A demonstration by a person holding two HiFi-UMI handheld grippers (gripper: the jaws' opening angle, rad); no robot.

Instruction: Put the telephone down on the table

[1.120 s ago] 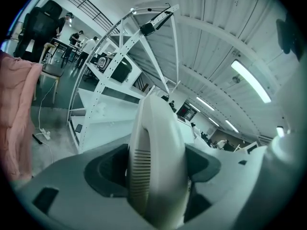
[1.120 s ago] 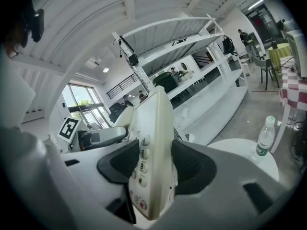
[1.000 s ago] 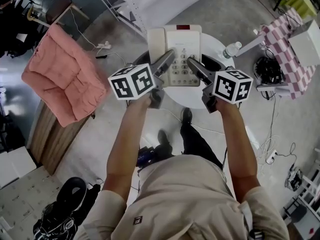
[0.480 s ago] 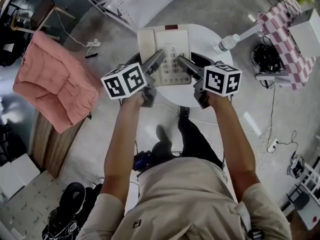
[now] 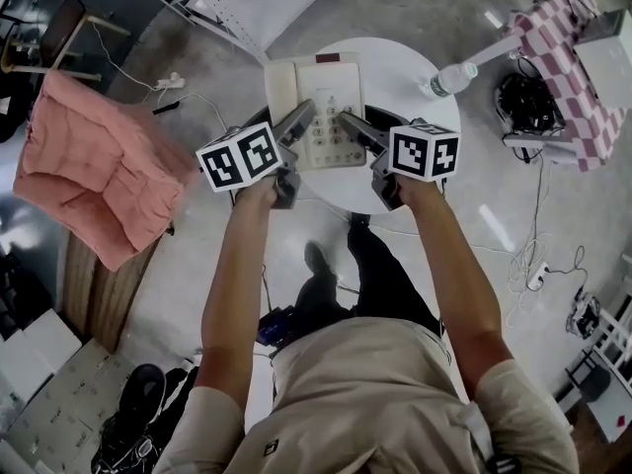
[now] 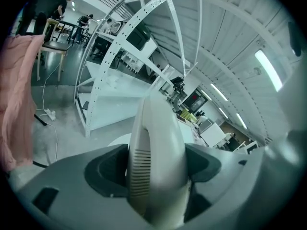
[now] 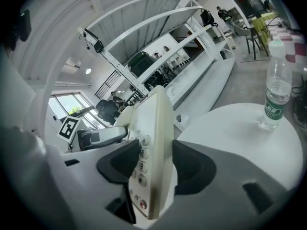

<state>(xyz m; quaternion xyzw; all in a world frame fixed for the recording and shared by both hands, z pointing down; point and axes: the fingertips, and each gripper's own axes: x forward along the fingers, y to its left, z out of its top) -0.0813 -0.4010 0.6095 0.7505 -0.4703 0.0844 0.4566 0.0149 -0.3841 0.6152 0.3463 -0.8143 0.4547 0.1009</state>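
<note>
Held telephone over round table.
Clamped on left edge by left gripper, on right edge by right gripper; bottle at far right.

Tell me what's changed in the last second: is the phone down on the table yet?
The telephone has moved back from the far edge of the round table and now lies fully within its outline. Nothing was let go: left tool and right tool stay clamped on its sides. Whether it touches the top, I cannot tell. The water bottle stayed put.
</note>
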